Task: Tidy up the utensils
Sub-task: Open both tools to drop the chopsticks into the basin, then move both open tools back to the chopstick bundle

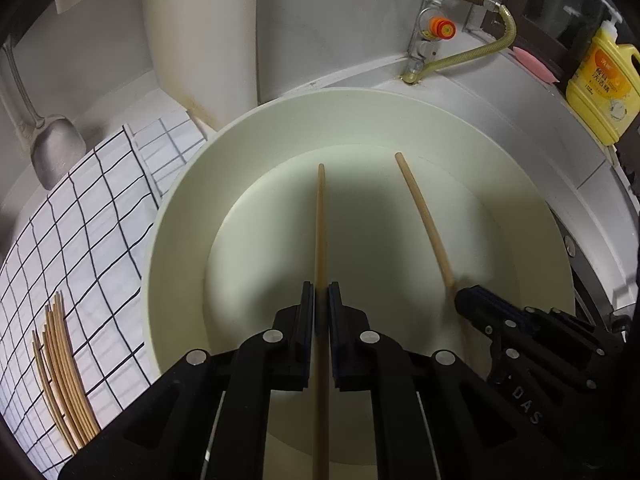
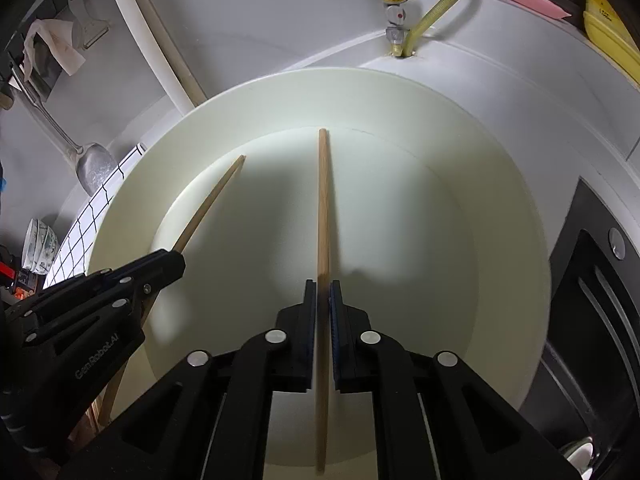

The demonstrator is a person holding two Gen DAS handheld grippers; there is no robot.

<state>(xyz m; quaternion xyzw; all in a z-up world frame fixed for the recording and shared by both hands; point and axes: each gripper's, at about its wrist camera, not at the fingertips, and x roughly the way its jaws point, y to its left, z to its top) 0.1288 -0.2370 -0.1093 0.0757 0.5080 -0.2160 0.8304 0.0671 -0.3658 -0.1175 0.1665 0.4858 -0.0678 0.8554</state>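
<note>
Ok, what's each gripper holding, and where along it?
Left gripper and right gripper each clamp one chopstick partway along its shaft, over the basin.

The two chopsticks, one (image 1: 320, 232) in the left gripper (image 1: 321, 304) and one (image 2: 322, 200) in the right gripper (image 2: 322, 300), look like pale, matt wood, as does the bundle of chopsticks (image 1: 64, 372) on the checked cloth (image 1: 80, 240). Both grippers are matt black plastic with shiny metal pins. The cream basin (image 1: 400, 120) looks like smooth, faintly glossy plastic; the spatula (image 1: 56, 152) is dull, scratched metal.
</note>
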